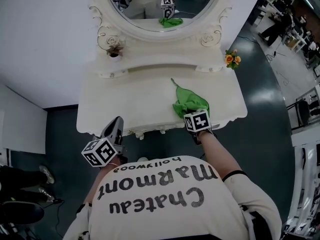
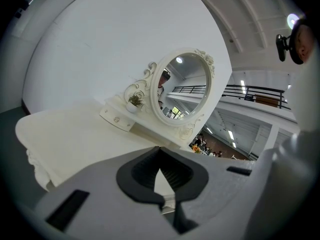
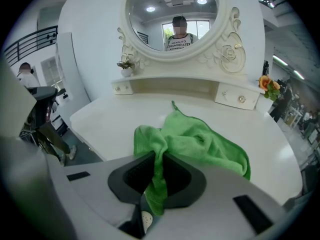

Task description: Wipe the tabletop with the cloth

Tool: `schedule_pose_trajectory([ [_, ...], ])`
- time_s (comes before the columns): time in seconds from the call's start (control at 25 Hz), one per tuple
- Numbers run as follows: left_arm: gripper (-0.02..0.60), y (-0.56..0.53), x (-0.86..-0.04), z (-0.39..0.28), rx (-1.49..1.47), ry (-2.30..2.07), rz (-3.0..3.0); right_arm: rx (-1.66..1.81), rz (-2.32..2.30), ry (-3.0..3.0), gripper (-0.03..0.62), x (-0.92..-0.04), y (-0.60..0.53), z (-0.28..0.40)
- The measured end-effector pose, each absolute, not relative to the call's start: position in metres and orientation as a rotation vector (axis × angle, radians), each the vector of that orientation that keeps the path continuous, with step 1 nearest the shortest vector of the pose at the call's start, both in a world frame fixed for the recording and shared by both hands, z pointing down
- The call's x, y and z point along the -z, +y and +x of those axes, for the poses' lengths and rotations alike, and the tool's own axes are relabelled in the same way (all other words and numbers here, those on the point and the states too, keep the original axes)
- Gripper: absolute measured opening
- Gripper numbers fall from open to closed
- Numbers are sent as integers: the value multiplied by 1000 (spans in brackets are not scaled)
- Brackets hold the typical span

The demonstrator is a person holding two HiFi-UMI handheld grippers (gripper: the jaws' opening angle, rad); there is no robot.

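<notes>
Right gripper [image 3: 159, 176] has its jaws clamped on a bunched fold of the green cloth [image 3: 200, 139], which hangs down between the dark pads [image 3: 134, 176]. In the head view this gripper [image 1: 190, 113] sits at the front right of the white tabletop [image 1: 130, 99], and the cloth [image 1: 189, 103] lies on the surface just ahead of it. The cloth's long axis runs from the gripper away from the person, and a narrow corner points toward the oval mirror [image 1: 160, 4], leaning slightly to the left. The rest of the cloth is rumpled and spreads to the right.

The left gripper [image 1: 116, 125] is at the table's front left edge, well apart from the cloth. Its own view shows the jaws drawn together with nothing held [image 2: 161, 176]; only a sliver of tabletop [image 2: 75, 134] shows between them.

The person's shirt [image 1: 165, 194] reads "Chateau Marmont Hollywood", upside down in the head view. Each gripper's cube carries black-and-white square markers.
</notes>
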State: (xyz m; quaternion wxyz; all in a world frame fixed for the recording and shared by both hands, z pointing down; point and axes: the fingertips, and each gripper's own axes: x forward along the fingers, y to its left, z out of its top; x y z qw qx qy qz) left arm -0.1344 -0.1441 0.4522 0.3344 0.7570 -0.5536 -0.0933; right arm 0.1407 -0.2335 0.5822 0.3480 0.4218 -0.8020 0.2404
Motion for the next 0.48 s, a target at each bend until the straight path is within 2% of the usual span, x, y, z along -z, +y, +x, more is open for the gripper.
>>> schedule_pose_trajectory([
  [0.48, 8, -143, -457, -159, 257, -1469, 1948, -733, 1181, -2120, 66, -568, -242, 128],
])
